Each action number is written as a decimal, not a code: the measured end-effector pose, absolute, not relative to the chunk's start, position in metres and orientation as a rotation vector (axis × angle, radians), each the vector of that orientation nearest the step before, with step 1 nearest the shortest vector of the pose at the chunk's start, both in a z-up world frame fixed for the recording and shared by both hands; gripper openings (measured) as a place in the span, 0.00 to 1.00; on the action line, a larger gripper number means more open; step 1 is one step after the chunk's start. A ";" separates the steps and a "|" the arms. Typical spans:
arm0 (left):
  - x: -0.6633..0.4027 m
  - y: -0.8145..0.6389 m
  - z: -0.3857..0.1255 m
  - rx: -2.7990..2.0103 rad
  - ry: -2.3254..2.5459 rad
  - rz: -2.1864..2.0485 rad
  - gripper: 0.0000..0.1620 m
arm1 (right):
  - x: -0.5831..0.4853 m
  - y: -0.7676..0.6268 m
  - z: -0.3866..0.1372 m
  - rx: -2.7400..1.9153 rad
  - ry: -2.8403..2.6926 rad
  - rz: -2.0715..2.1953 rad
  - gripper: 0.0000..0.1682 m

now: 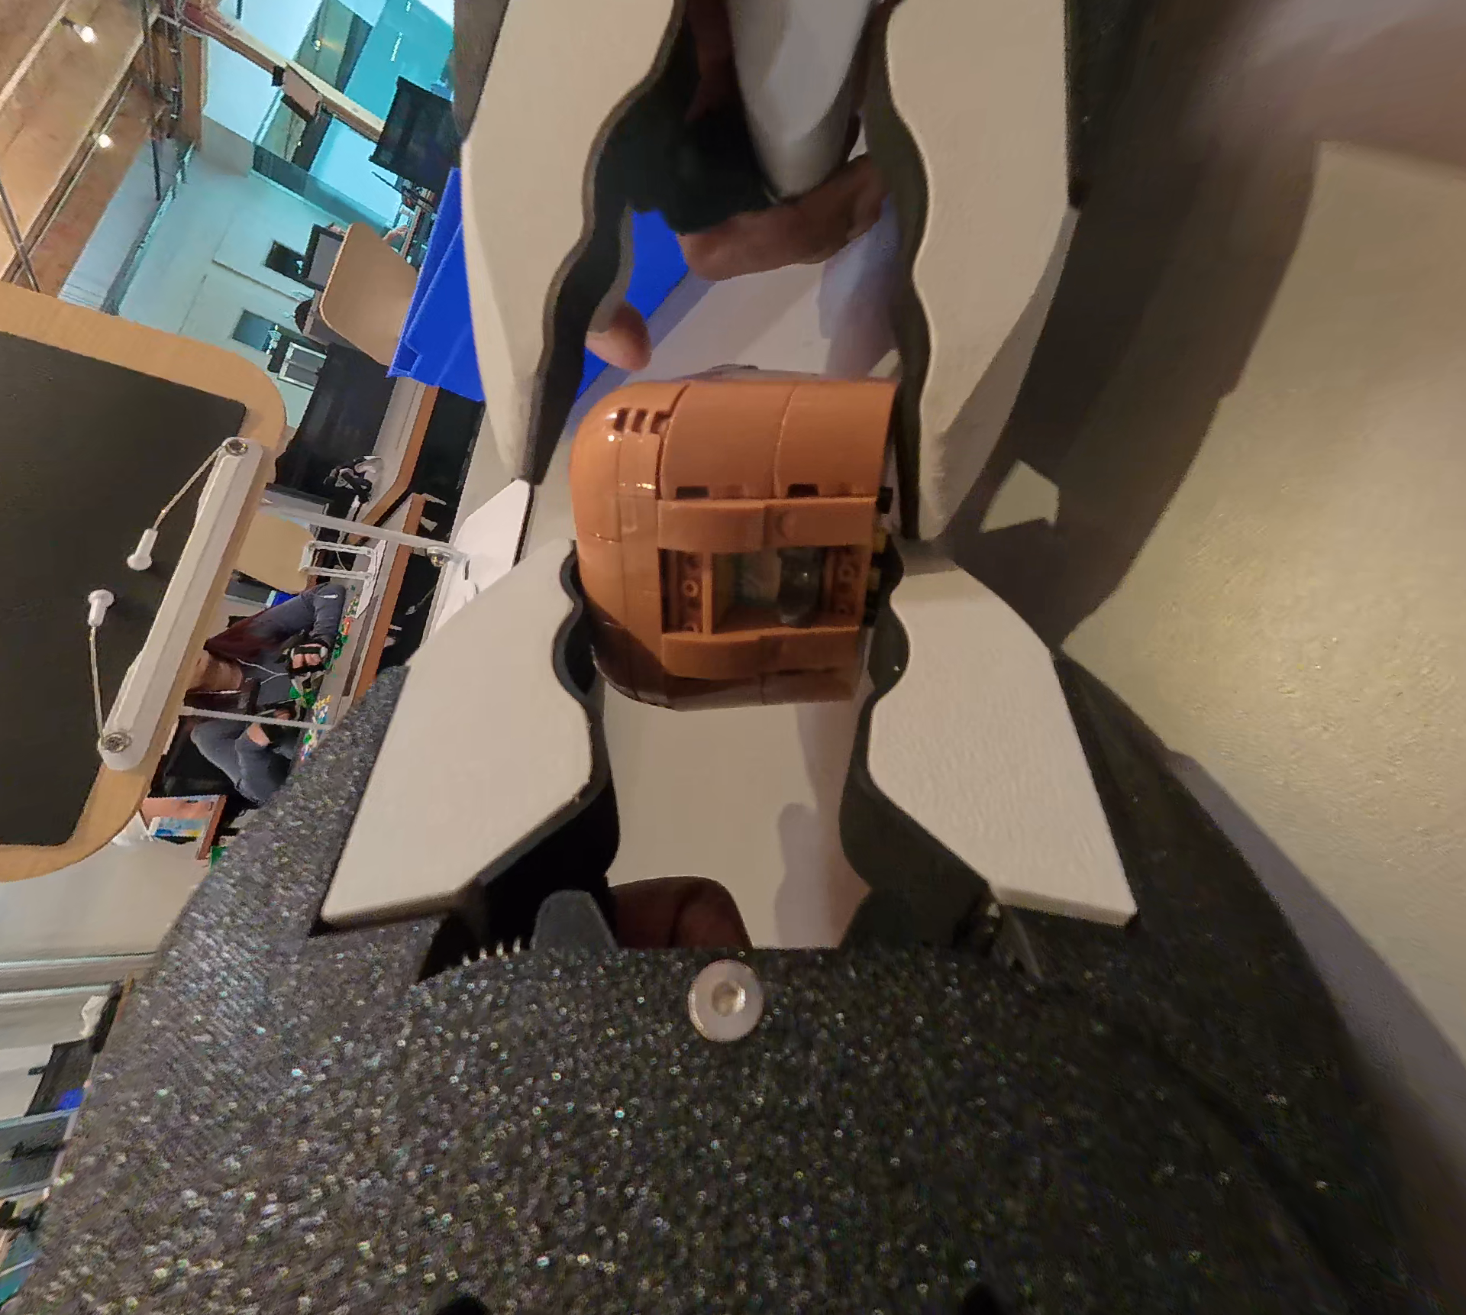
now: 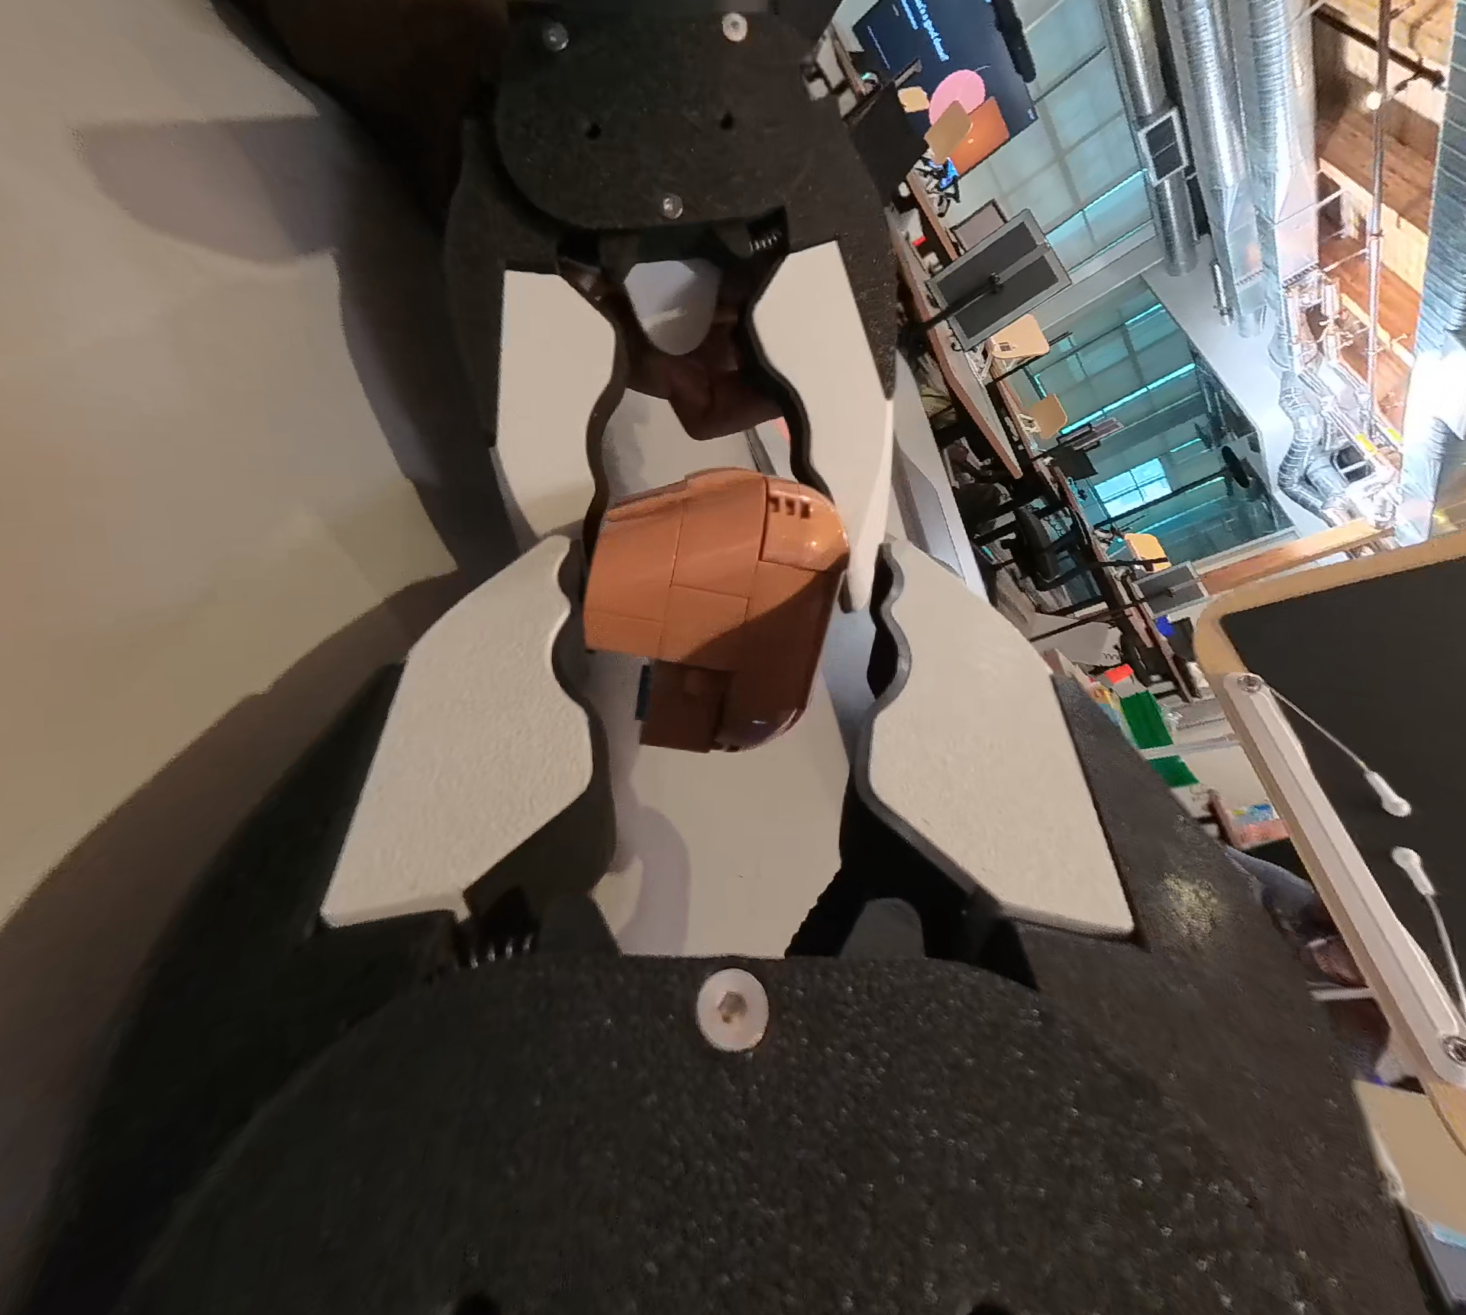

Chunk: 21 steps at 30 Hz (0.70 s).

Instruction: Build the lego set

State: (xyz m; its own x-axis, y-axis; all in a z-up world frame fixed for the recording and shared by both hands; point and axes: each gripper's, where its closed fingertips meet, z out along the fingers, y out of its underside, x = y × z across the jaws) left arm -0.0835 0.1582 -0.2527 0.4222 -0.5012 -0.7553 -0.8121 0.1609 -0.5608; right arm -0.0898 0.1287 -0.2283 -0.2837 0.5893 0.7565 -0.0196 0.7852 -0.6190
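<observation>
A tan and brown lego assembly (image 1: 714, 452) hangs in the air between my two grippers, which face each other. In the left wrist view my left gripper (image 1: 731, 563) is shut on it, both fingertips pressing its sides. My right gripper (image 1: 726, 503) reaches in from above; one finger touches the assembly and the other stands a narrow gap off. In the right wrist view the assembly (image 2: 714, 587) sits between my right gripper's (image 2: 726, 563) fingertips, with the left gripper (image 2: 726, 547) coming from the far side. An open cavity shows on the assembly's near face.
A black panel with a wooden rim (image 1: 95, 563) hangs to one side and also shows in the right wrist view (image 2: 1348, 642). A pale flat surface (image 1: 1309, 563) lies close on the other side. Desks, chairs and a lit screen (image 2: 944, 47) stand far behind. Only a small space, under 4 cm, lies between the two pairs of fingers.
</observation>
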 end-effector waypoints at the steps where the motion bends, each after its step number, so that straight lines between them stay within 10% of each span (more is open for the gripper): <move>1: -0.083 0.158 -0.252 -1.492 1.224 0.329 0.43 | -0.089 0.128 -0.228 -0.437 -1.779 0.635 0.40; 21: -0.079 0.162 -0.253 -1.540 1.204 0.315 0.42 | -0.087 0.123 -0.227 -0.438 -1.794 0.674 0.36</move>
State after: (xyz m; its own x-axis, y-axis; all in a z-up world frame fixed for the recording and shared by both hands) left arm -0.0789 0.1616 -0.2530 0.4481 -0.5151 -0.7306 -0.8068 0.1190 -0.5788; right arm -0.0867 0.1230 -0.2269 -0.3163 0.5980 0.7364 -0.0344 0.7685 -0.6389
